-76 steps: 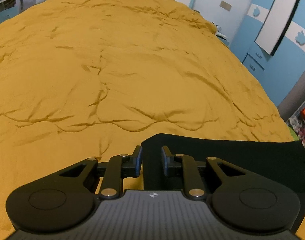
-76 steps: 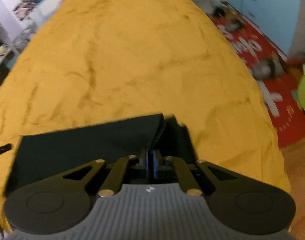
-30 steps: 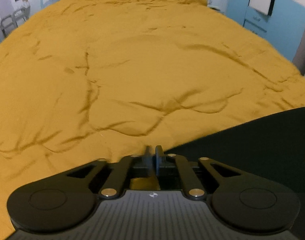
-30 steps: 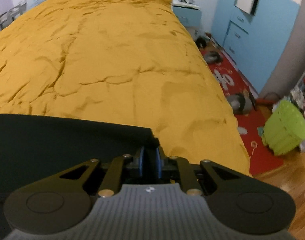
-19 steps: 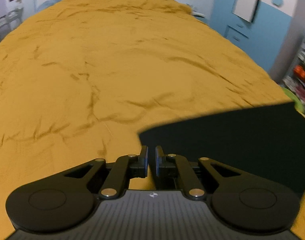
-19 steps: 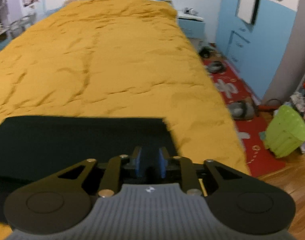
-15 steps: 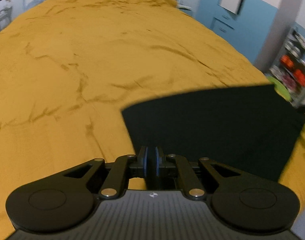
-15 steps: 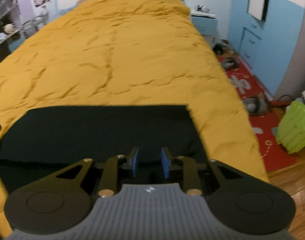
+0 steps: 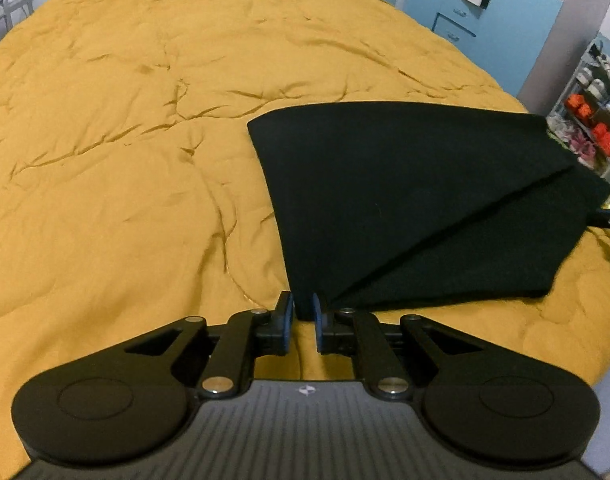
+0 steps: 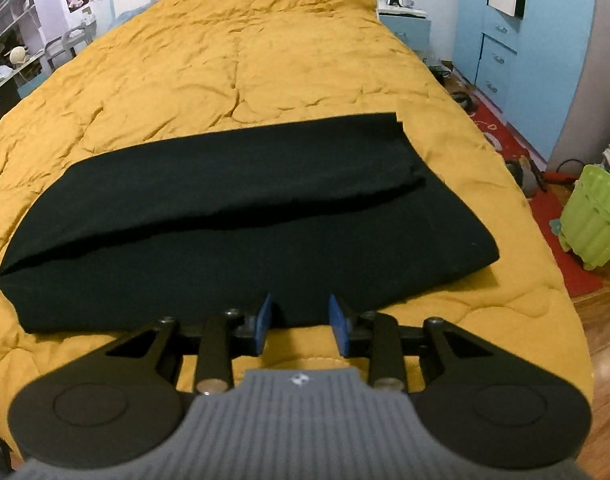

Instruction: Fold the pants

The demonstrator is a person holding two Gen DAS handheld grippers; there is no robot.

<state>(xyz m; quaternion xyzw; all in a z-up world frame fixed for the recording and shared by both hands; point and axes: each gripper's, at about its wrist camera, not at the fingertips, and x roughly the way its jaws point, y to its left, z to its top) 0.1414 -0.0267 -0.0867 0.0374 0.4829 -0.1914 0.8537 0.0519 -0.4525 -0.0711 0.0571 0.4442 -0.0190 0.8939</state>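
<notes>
The black pants point(image 10: 241, 216) lay flat on the mustard-yellow bed point(image 10: 265, 64), doubled over with one layer's edge running slantwise across the other. The left gripper point(image 9: 303, 312) had its fingers point(image 9: 285, 314) slightly parted around the cloth's near corner, not pressing it. The right gripper point(image 10: 299, 318) had its fingers point(image 10: 263, 316) spread wide at the pants' near edge, holding nothing. No writing could be read.
</notes>
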